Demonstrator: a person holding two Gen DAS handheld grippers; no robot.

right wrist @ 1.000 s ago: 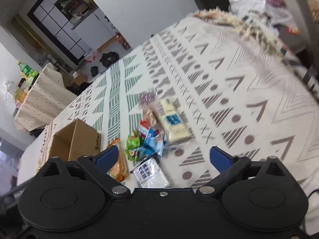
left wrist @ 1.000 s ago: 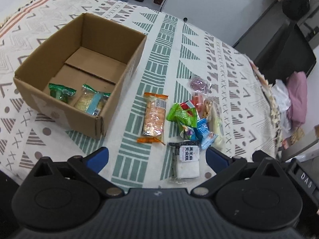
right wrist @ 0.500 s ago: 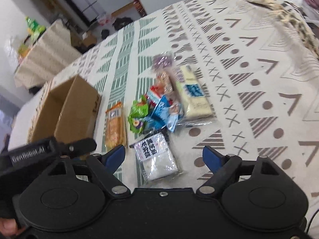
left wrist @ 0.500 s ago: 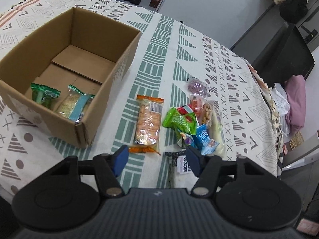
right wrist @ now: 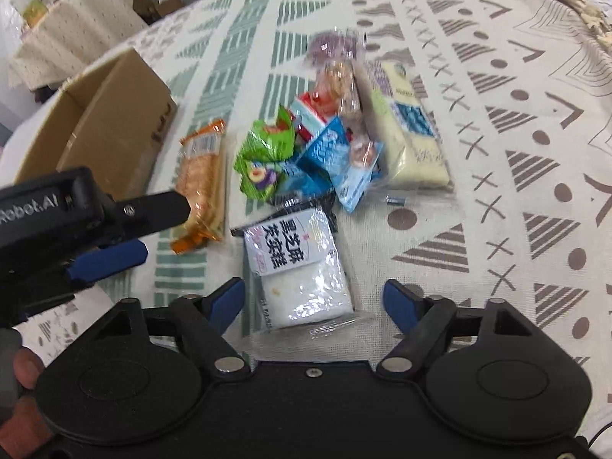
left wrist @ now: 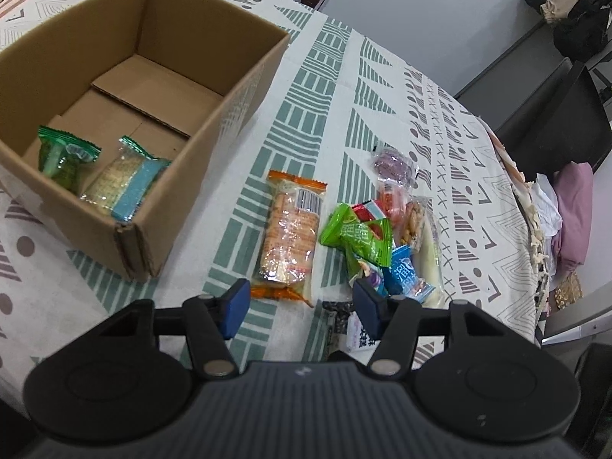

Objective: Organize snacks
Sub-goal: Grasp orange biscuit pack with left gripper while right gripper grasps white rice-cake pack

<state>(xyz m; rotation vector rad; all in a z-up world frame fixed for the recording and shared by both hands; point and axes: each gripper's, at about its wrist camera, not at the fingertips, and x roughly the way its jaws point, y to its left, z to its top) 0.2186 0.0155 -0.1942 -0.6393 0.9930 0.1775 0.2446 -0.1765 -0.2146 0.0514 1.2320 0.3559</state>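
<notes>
Left wrist: your left gripper (left wrist: 300,304), jaws closing, unclamped, straddles the orange cracker packet's (left wrist: 289,235) near end; cardboard box (left wrist: 237,88) beside, green snack pile (left wrist: 359,237) crowding the right.
Right wrist: your right gripper (right wrist: 313,300), jaws closing, not yet gripping, brackets the white rice-cake packet (right wrist: 302,267); blue packet (right wrist: 340,160) beyond.

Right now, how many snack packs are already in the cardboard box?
2. A green-wrapped pack sits in the near left corner of the cardboard box; a clear pack with a blue stripe lies just right of it. The near wall may hide more.
</notes>
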